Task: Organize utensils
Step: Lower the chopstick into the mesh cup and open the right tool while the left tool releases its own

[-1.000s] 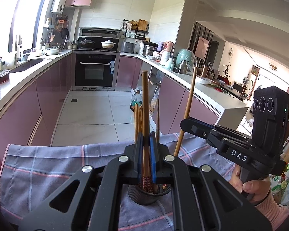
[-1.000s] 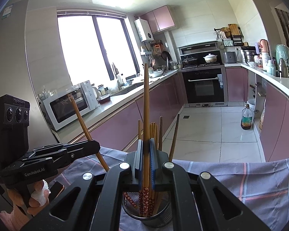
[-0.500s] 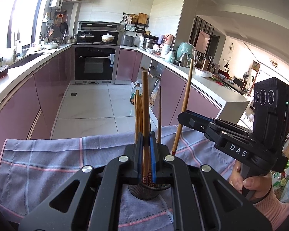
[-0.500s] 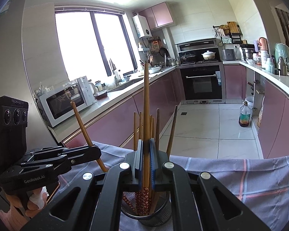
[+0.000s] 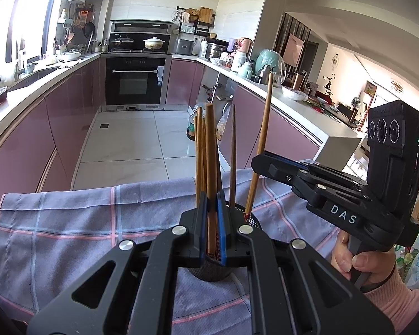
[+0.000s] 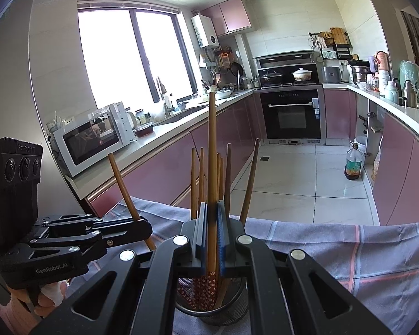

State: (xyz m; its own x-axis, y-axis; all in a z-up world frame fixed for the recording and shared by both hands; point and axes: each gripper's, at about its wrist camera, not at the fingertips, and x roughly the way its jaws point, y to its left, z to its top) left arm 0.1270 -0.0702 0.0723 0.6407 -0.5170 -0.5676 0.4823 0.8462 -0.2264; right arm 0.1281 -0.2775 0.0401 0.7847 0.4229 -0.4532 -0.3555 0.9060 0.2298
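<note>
A black mesh utensil cup (image 5: 211, 269) stands on a purple checked cloth (image 5: 83, 231) and holds several wooden chopsticks (image 5: 199, 153). My left gripper (image 5: 211, 223) is shut on one upright chopstick (image 5: 211, 167) whose patterned lower end is inside the cup. My right gripper (image 6: 211, 234) is shut on another chopstick (image 6: 211, 153), its red patterned end down in the cup (image 6: 226, 311). In the left wrist view the right gripper (image 5: 261, 164) comes in from the right, holding its chopstick (image 5: 262, 139) tilted over the cup. The left gripper (image 6: 143, 227) shows at the left of the right wrist view.
The cloth (image 6: 349, 254) covers the table near its far edge. Beyond it lie the tiled kitchen floor (image 5: 131, 145), pink cabinets, an oven (image 5: 135, 83), a microwave (image 6: 93, 136) and an oil bottle (image 6: 353, 164) on the floor.
Both grippers have lowered with their chopsticks, so the chopsticks' patterned ends now sit deeper in the cup. Both stay shut.
</note>
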